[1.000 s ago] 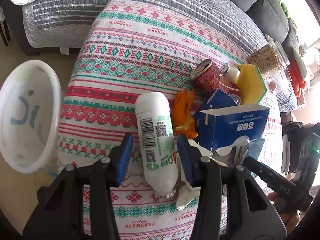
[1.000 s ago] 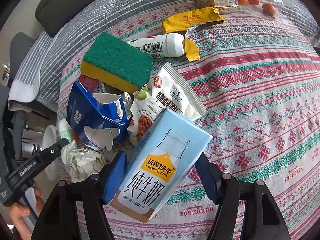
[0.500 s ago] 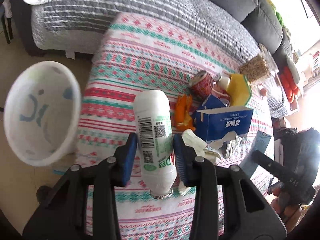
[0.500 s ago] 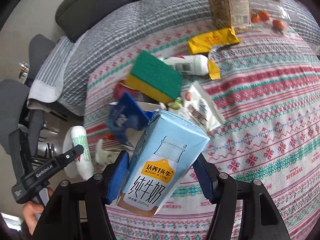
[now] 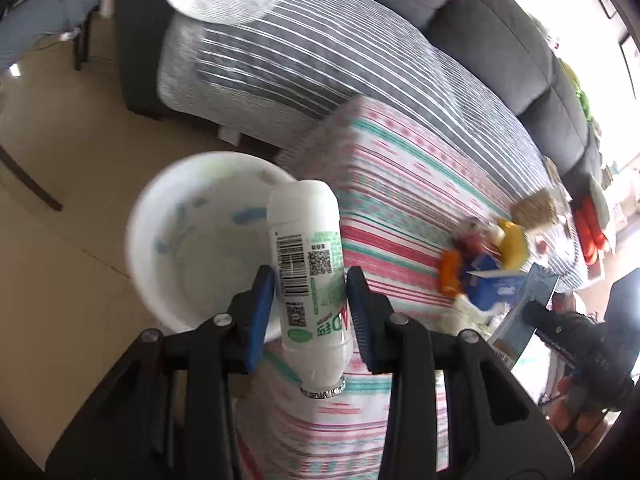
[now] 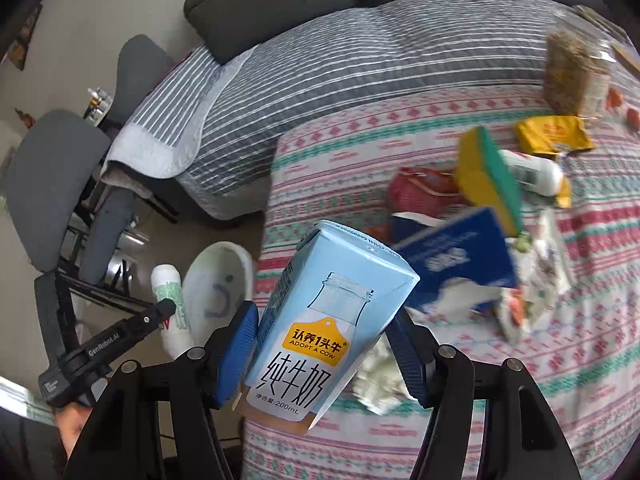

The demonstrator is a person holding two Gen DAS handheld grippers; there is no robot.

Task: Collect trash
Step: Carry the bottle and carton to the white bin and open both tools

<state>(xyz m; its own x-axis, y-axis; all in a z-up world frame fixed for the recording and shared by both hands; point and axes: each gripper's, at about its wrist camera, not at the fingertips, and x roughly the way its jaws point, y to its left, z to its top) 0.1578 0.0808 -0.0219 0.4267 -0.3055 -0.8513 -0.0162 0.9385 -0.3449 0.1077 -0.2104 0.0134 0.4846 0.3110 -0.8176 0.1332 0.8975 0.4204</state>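
My left gripper point(image 5: 310, 312) is shut on a white plastic bottle point(image 5: 306, 276) with a green label, held in the air beside the rim of the white trash bin point(image 5: 192, 248) on the floor. My right gripper point(image 6: 324, 348) is shut on a light blue milk carton point(image 6: 320, 328), lifted above the table's left end. The bin point(image 6: 218, 284) and the bottle point(image 6: 172, 304) in the left gripper also show at lower left in the right wrist view.
On the patterned tablecloth point(image 6: 580, 320) lie a torn blue box point(image 6: 456, 260), a yellow-green sponge point(image 6: 488, 176), a red can point(image 6: 420, 192), crumpled tissue point(image 6: 378, 376), snack wrappers and a second white bottle point(image 6: 532, 172). A grey striped sofa point(image 5: 320, 64) stands behind; chairs stand at left.
Both grippers have lifted their loads off the table and swung left toward the bin. The left gripper shut on the bottle and now holds it over the bin's edge.
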